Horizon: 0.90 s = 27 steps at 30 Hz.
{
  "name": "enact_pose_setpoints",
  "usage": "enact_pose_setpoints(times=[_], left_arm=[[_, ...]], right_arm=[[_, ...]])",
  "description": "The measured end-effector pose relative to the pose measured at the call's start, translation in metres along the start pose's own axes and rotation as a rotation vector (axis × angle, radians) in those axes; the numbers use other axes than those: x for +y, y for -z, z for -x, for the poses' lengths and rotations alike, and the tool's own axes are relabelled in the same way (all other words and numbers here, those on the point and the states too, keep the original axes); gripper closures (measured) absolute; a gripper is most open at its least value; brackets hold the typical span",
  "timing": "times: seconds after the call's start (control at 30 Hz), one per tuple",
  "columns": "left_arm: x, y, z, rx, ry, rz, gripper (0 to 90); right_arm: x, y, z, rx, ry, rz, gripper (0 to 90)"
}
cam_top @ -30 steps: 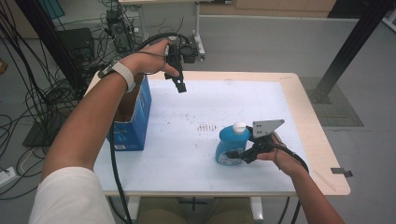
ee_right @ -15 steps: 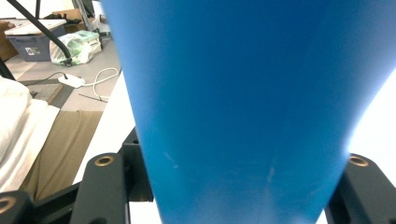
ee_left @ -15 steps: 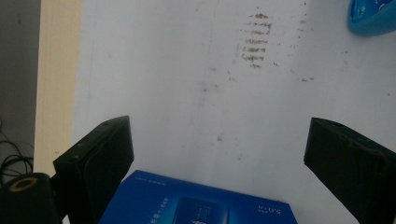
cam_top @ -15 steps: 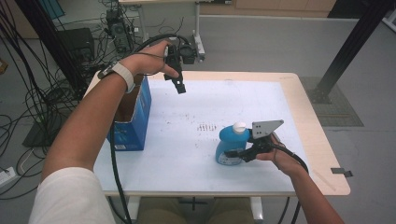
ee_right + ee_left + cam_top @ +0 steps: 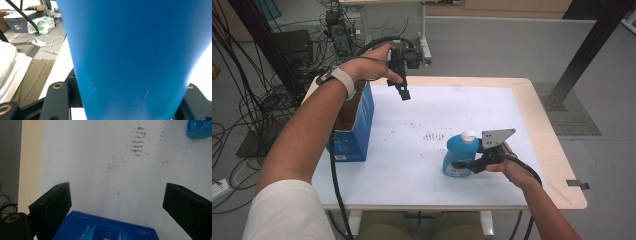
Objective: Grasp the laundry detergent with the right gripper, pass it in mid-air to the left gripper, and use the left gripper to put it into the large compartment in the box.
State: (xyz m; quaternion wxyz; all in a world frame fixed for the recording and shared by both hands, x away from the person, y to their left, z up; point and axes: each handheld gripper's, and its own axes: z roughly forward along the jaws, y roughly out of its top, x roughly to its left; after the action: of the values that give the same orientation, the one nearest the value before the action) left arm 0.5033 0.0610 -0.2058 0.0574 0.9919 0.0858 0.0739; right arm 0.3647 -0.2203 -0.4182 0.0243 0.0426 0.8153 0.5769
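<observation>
We see even, bright light on the white tabletop [image 5: 422, 165], with only soft shadows. In the right gripper view the blue bottle [image 5: 130, 55] sits too close and blurs; white glare washes out beside it.

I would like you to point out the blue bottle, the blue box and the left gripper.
blue bottle [image 5: 458, 159]: high view, on the front of its body.
blue box [image 5: 360, 125]: high view, on its right side wall.
left gripper [image 5: 404, 93]: high view, midway between the tips of its jaws.
</observation>
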Motion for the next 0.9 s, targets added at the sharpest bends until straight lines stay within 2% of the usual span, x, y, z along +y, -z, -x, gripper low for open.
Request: enact_pose_setpoints(times=[0.6,0.9], left_arm=[[0.0001,0.0007,0.0016,0.000,-0.002,-0.007,8.8],[-0.0005,0.0021,0.0028,0.002,-0.001,-0.009,9.0]], right_arm=[[0.0002,-0.0004,0.0003,0.005,0.014,-0.008,41.7],[-0.0009,-0.0006,0.0010,0.005,-0.002,-0.002,41.6]])
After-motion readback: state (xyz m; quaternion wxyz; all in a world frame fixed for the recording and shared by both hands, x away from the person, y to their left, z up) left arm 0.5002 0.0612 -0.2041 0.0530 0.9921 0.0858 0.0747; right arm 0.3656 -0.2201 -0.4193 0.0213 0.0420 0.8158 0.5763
